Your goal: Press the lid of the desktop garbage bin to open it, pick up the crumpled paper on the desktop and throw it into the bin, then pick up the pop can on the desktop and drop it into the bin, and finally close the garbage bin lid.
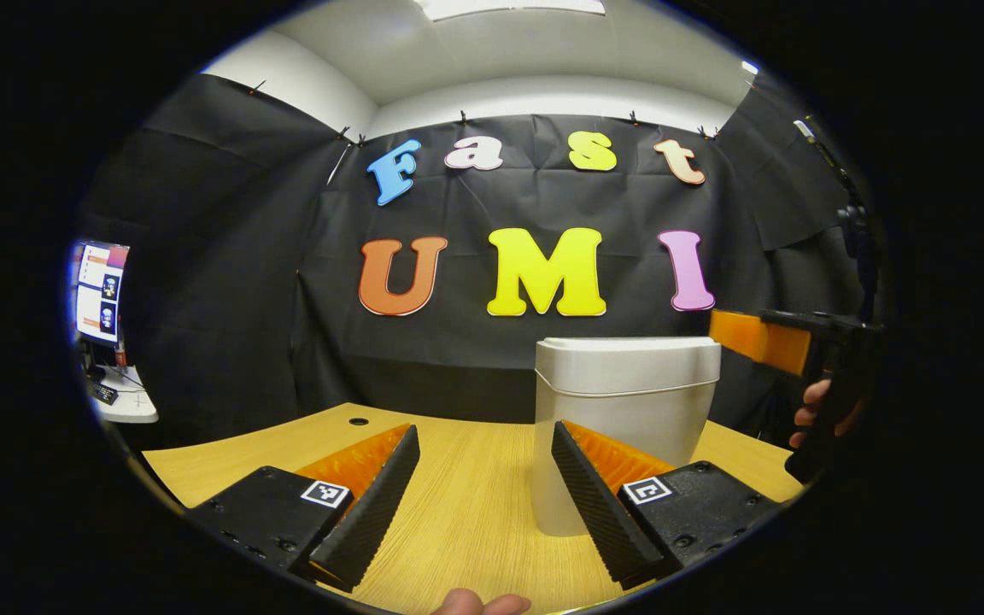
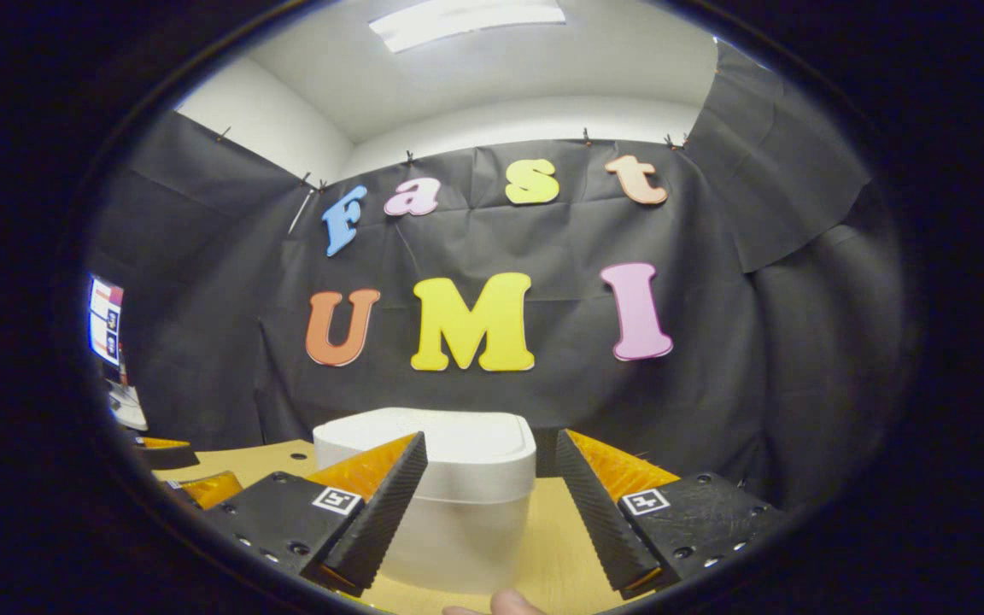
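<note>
Evidently the bin (image 1: 626, 410) stood shut on the desk (image 1: 458, 504), its lid (image 2: 445, 448) just ahead of the right gripper (image 2: 485, 504), fingers spread; the left gripper (image 1: 482, 504) gaped beside it. Pressing squarely down on the lid's middle would likely release it cleanly.

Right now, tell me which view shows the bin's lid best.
The right gripper view: it looks slightly down on the closed lid, showing its top face between the open jaws. The left gripper view sees the lid side-on, mostly its front edge, atop the bin.
</note>
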Available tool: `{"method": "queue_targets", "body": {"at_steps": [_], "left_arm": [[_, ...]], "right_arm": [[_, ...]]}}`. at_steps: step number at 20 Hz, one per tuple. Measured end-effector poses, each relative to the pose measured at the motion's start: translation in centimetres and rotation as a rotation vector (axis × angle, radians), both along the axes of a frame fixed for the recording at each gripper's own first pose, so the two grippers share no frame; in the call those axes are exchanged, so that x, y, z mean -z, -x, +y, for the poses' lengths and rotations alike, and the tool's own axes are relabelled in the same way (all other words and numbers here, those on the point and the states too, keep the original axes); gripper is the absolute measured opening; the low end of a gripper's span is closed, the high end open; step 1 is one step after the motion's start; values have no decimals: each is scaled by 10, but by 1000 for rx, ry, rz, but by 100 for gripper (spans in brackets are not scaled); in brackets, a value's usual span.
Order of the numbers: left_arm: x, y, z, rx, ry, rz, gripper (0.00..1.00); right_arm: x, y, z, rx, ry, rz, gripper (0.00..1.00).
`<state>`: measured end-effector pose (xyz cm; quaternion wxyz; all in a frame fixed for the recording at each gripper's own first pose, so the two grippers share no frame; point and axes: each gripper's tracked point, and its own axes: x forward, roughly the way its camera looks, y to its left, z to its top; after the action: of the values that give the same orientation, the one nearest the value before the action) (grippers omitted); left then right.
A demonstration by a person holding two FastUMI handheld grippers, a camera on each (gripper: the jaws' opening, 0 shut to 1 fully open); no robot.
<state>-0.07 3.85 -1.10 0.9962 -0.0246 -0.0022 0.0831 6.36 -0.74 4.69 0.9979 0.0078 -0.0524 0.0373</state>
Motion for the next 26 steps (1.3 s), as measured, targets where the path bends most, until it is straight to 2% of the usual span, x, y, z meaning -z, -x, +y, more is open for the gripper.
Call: {"method": "queue_targets", "body": {"at_steps": [4, 8, 10, 15, 26], "left_arm": [[-6, 0, -11, 16, -19, -14, 100], [-3, 2, -22, 35, -29, -9, 100], [1, 2, -26, 37, -37, 1, 100], [8, 3, -28, 37, -48, 15, 100], [12, 3, -29, 51, -60, 18, 100]], "right_arm": [[15, 35, -27, 33, 1, 1, 94], [35, 53, -39, 48, -21, 4, 94], [53, 55, -35, 28, -45, 47, 94], [78, 52, -38, 40, -51, 99, 94], [69, 57, -28, 43, 4, 55, 94]]}}
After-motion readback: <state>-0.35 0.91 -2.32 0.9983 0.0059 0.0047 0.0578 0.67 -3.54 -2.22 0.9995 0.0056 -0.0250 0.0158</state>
